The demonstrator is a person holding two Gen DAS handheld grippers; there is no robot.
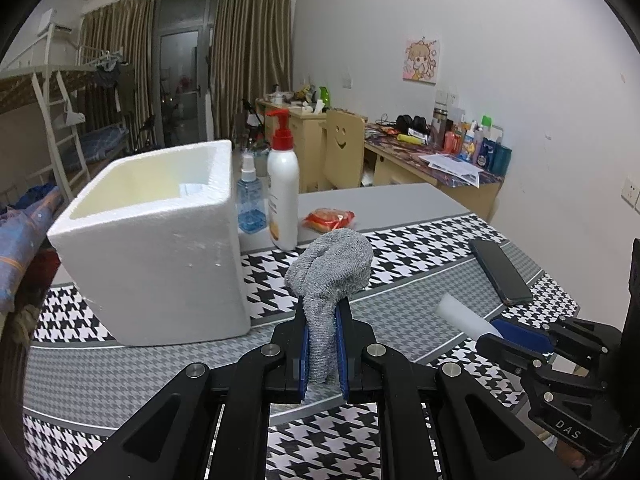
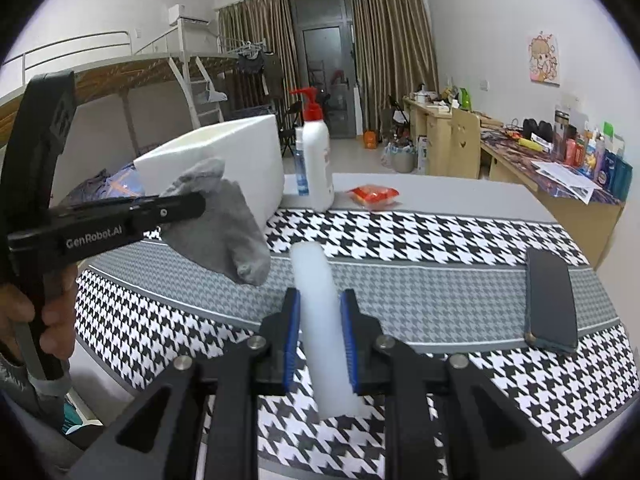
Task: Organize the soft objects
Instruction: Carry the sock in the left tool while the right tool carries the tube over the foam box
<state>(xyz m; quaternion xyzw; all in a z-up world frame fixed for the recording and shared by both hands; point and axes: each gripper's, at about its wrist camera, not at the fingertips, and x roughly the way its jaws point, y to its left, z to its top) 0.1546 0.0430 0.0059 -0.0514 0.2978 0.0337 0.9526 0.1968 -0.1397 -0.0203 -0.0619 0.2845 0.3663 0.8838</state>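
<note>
My left gripper [image 1: 322, 312] is shut on a grey knitted sock [image 1: 332, 268], which bulges above the blue pads and hangs down between them. From the right wrist view the same sock [image 2: 224, 220] dangles off the left gripper [image 2: 192, 200], held above the table. My right gripper [image 2: 320, 300] is shut on a white foam stick [image 2: 316, 304] that juts forward past the fingers; it also shows in the left wrist view as the foam stick [image 1: 464, 314] in the right gripper [image 1: 496, 330]. A white foam box [image 1: 160, 240], open on top, stands left of both.
A houndstooth cloth [image 1: 420, 244] covers the table. Behind the box stand a white pump bottle [image 1: 283, 192] and a blue spray bottle [image 1: 250, 200]. A red snack packet [image 1: 330, 219] lies beyond. A dark phone [image 1: 500, 272] lies on the right. A person's hand [image 2: 52, 320] holds the left gripper's handle.
</note>
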